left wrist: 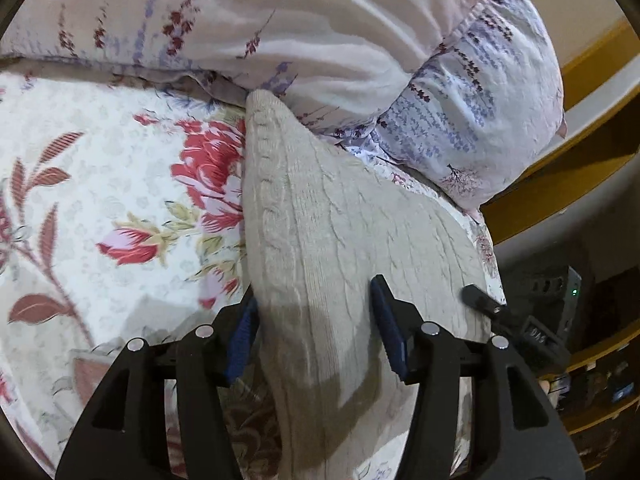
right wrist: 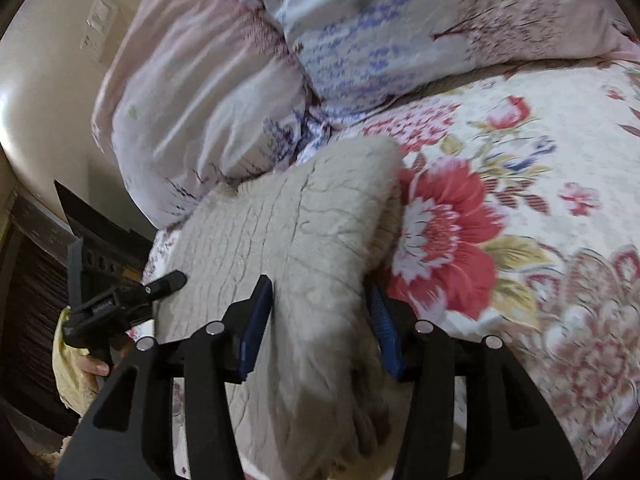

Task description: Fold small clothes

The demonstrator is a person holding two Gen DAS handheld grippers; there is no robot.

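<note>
Both grippers parted over beige knit on floral bed.

Left gripper (left wrist: 316, 328) released, blue pads straddling a ridge of the cable-knit sweater (left wrist: 340, 232) without pressing; right gripper (right wrist: 320, 320) likewise parted around a bunched fold of the same sweater (right wrist: 304, 216). Sweater lies ahead of both on a quilted bedspread (left wrist: 100, 184) printed with red flowers. Beyond it, crinkled lavender-print pillows (left wrist: 472, 120). Cream wall (right wrist: 48, 64) to the far side.
</note>
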